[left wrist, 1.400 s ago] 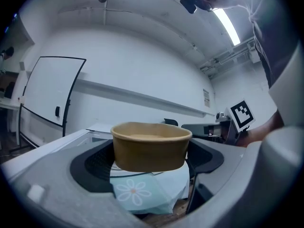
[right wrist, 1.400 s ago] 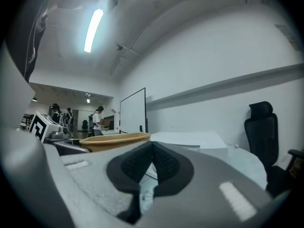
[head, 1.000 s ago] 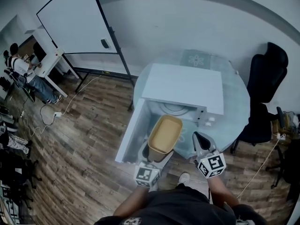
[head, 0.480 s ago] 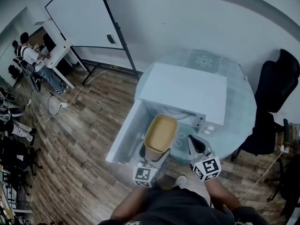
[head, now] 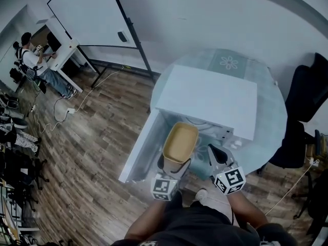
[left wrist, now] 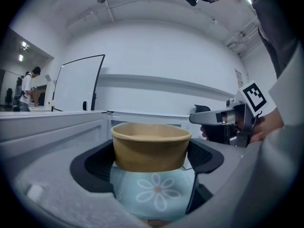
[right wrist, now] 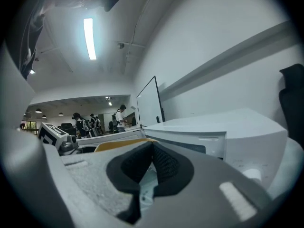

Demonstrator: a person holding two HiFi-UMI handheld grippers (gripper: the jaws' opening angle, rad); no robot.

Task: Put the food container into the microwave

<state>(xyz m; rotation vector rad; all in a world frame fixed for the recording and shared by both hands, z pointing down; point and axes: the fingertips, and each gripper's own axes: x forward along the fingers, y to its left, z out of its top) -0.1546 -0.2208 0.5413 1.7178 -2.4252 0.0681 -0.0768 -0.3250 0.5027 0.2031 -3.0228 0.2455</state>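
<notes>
The tan food container [head: 180, 141] is an open, empty-looking tub held just in front of the white microwave's [head: 210, 97] open cavity. My left gripper [head: 173, 164] is shut on its near end; in the left gripper view the container [left wrist: 151, 145] sits between both black pads, with the gripper's midpoint [left wrist: 151, 164] at its base. My right gripper [head: 217, 156] hovers to the right of the container, shut with nothing held. In the right gripper view its pads [right wrist: 161, 161] touch, and the container's rim [right wrist: 121, 144] shows to the left.
The microwave door [head: 139, 146] hangs open to the left of the container. The microwave stands on a round glass table [head: 271, 111] with a flower-print mat [head: 229, 61]. A black chair [head: 307, 94] is at the right, and a whiteboard [head: 87, 14] and people stand far left.
The head view has shifted slightly. The container stays in the left gripper before the microwave opening, a little nearer the cavity. The right gripper stays shut beside it.
</notes>
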